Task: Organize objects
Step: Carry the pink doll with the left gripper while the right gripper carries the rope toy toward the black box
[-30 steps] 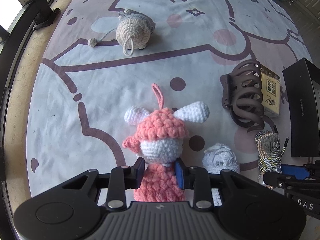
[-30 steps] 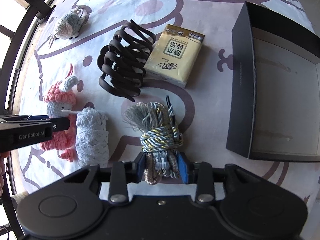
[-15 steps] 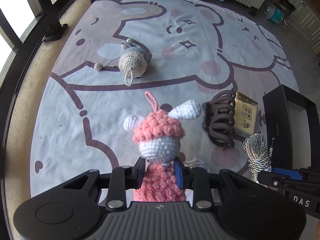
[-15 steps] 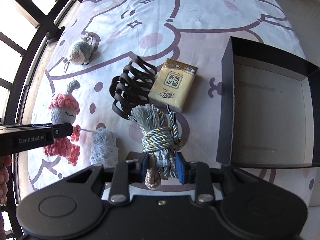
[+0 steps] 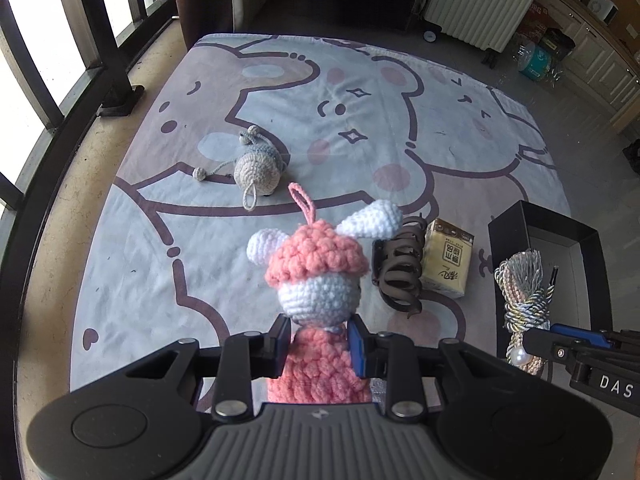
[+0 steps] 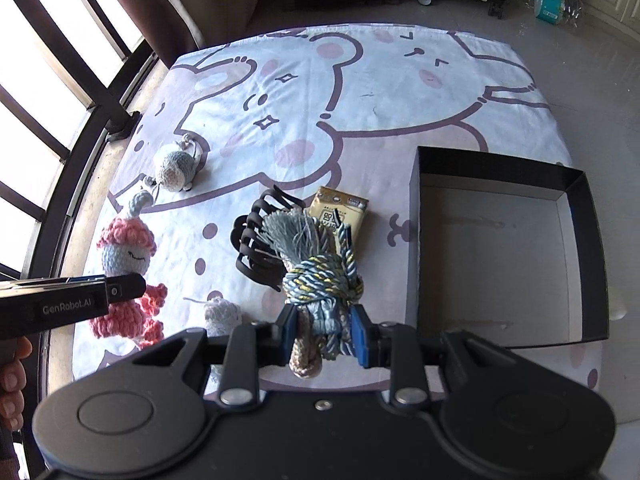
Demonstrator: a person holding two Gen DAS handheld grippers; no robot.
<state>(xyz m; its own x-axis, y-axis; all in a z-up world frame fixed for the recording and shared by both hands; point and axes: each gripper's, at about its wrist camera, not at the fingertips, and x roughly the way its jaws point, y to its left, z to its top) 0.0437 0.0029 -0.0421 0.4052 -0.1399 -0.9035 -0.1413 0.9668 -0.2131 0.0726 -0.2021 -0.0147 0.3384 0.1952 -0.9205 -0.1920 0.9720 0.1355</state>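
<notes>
My left gripper [image 5: 319,344] is shut on a pink and white crochet doll [image 5: 318,280] and holds it well above the bear-print cloth [image 5: 160,248]; the doll also shows in the right wrist view [image 6: 128,252]. My right gripper [image 6: 323,338] is shut on a knotted rope tassel bundle [image 6: 316,268], lifted above the cloth, left of the open black box [image 6: 496,256]. In the left wrist view the bundle [image 5: 524,292] hangs in front of the box [image 5: 560,240]. A brown hair claw [image 5: 398,272], a yellow tissue pack [image 5: 448,256] and a grey crochet mouse [image 5: 256,164] lie on the cloth.
A small white lace roll [image 6: 222,312] lies on the cloth below the grippers. Window bars [image 5: 80,40] and a stone ledge run along the left. A white radiator [image 5: 480,0] and bottles stand beyond the far edge of the cloth.
Both grippers have risen high off the cloth with the doll and the rope bundle in them. The views widened, and the whole cloth and the box now show.
</notes>
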